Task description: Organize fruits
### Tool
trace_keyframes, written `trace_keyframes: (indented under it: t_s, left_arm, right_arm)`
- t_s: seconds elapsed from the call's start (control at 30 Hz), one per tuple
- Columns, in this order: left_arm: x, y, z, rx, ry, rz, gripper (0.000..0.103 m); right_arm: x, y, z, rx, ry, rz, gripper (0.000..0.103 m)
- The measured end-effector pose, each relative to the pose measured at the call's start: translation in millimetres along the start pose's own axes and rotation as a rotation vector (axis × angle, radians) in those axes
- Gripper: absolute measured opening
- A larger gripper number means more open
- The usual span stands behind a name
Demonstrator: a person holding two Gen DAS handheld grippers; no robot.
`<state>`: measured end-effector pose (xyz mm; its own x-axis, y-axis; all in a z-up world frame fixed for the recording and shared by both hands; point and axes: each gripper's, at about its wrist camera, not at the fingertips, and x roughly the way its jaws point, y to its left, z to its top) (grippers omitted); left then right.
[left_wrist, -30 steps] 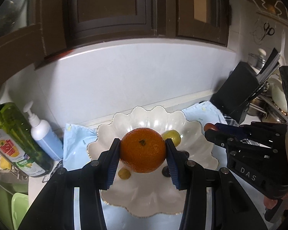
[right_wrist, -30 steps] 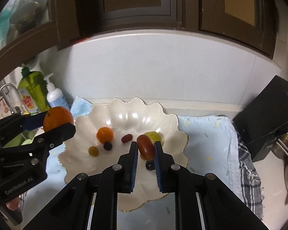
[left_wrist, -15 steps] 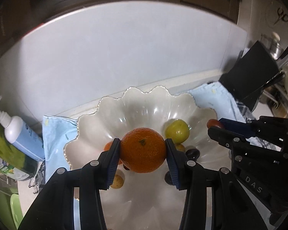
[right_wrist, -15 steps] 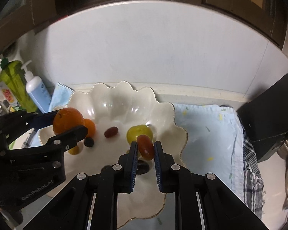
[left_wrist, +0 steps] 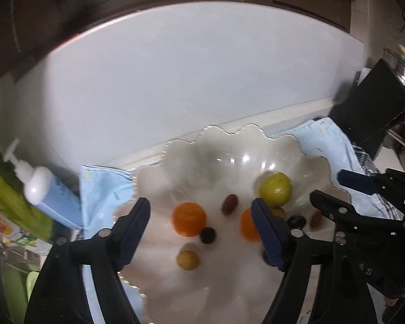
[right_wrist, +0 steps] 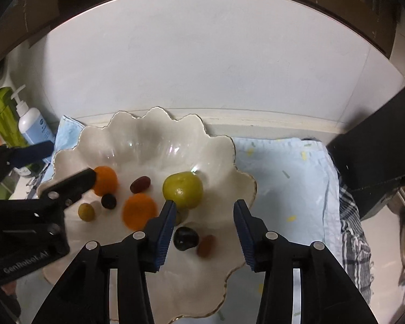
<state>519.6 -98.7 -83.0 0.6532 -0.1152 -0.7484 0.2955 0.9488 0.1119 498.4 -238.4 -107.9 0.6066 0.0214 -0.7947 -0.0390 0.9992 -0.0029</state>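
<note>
A white scalloped bowl holds several fruits. In the left wrist view my left gripper is open and empty above the bowl. An orange lies blurred by its right finger, a second orange between the fingers. In the right wrist view my right gripper is open and empty over the bowl's right side. A small red fruit and a dark grape lie between its fingers. A green fruit sits just beyond. The blurred orange lies left of it.
The bowl stands on a light blue cloth on the counter by a white wall. A blue pump bottle and a green bottle stand at the left. A black knife block stands at the right.
Both grippers opened. The orange dropped from my left gripper into the bowl and the red fruit dropped from my right gripper into the bowl.
</note>
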Motion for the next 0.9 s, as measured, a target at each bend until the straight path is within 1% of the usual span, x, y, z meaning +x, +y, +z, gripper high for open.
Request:
trace_keyframes:
  t_s: [0.07, 0.13, 0.23, 0.4, 0.53, 0.57, 0.63, 0.77, 0.9]
  left_arm:
    - [-4.4, 3.2, -2.4, 0.005, -0.008, 0.027, 0.087]
    - [-9.1, 5.9, -5.9, 0.008, -0.018, 0.055, 0.088]
    - [-15.5, 9.8, -11.5, 0.011, -0.037, 0.088, 0.093]
    - [-35.2, 13.6, -25.8, 0.009, -0.085, 0.149, 0.099]
    - [-55.2, 16.5, -36.8, 0.005, -0.111, 0.157, 0.103]
    - [-63.1, 17.1, -40.7, -0.001, -0.121, 0.16, 0.103]
    - [-77.7, 17.6, -47.3, -0.006, -0.143, 0.17, 0.103]
    - [-111.6, 15.6, -64.8, -0.012, -0.185, 0.191, 0.103]
    - [-146.3, 9.0, -85.1, -0.01, -0.224, 0.21, 0.103]
  right_arm:
    - [-2.0, 1.2, -2.1, 0.009, -0.005, -0.01, 0.056]
    - [-5.5, 3.5, -5.9, 0.01, -0.017, -0.021, 0.066]
    - [-13.3, 5.6, -10.6, 0.026, -0.038, -0.05, 0.074]
    - [-30.1, 12.7, -20.2, 0.029, -0.074, -0.079, 0.076]
    - [-52.9, 20.3, -31.1, 0.026, -0.118, -0.08, 0.077]
    - [-60.0, 21.0, -34.5, 0.028, -0.13, -0.078, 0.078]
    - [-72.5, 20.9, -40.6, 0.028, -0.155, -0.078, 0.084]
    - [-108.1, 20.9, -57.3, 0.035, -0.23, -0.082, 0.087]
    - [-141.0, 19.8, -75.5, 0.037, -0.282, -0.081, 0.089]
